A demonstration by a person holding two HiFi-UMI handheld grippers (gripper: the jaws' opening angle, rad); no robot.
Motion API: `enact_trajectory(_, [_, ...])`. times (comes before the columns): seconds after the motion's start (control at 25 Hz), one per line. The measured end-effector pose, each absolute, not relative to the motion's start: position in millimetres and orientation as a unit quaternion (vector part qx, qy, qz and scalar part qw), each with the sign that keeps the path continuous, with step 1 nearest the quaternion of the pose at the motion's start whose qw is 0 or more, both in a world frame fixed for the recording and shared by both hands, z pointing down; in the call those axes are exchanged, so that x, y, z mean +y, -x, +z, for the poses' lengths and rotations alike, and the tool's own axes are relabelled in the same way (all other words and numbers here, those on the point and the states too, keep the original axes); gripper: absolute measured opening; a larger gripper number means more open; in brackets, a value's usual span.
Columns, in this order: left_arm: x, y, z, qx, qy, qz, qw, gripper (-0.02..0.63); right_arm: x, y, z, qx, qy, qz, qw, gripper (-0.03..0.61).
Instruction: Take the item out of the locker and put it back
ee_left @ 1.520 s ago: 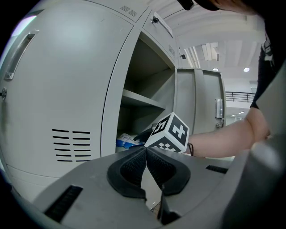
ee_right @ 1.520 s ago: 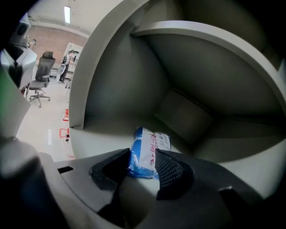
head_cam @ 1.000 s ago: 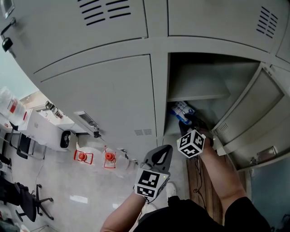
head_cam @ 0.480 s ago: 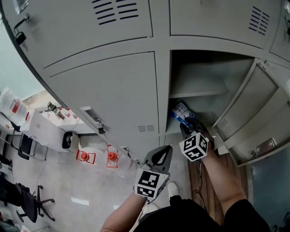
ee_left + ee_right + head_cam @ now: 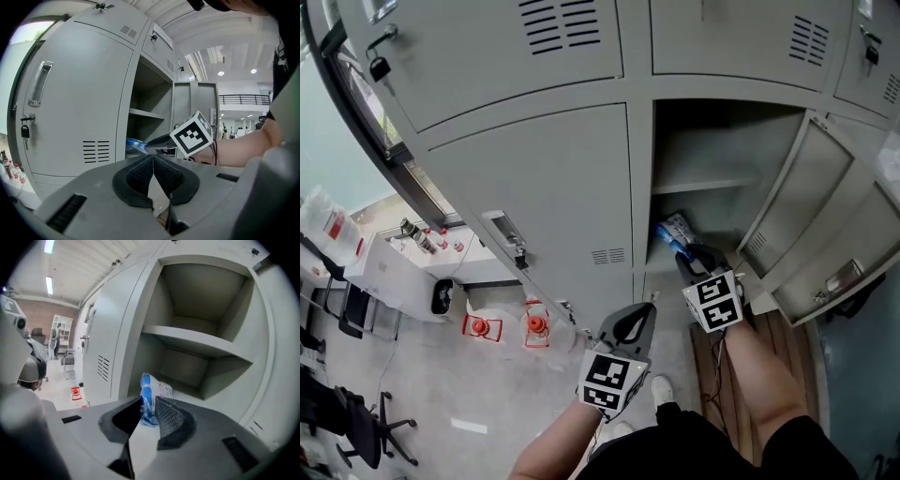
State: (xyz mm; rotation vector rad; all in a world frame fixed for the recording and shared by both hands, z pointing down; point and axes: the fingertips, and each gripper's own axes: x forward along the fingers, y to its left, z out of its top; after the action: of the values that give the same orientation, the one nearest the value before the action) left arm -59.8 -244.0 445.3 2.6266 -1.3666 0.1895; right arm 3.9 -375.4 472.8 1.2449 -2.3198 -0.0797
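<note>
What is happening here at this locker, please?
A person stands at an open locker with tongs in each hand. The right tongs are closing on a blue and white packet, which sits between their pads at the front of the lower compartment, under the shelf. The left tongs are shut with nothing in them. These pictures do not show whether the packet is coming out or going back.

**Camera positions at the lockers**

Head view looked steeply down from above, across the locker bank [image 5: 534, 178]. Left gripper view sat further back, facing the open compartment [image 5: 145, 103] obliquely. Right gripper view looked straight in, close. All three shared that compartment and the blue packet [image 5: 151, 401].
</note>
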Motion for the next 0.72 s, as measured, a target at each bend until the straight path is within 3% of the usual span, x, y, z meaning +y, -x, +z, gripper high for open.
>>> enact_trajectory(0.72, [-143,70,441,-0.413,-0.905,0.067,0.081,0.017,-236,-10,433,-0.845,-0.510,0.028,0.158,0.137])
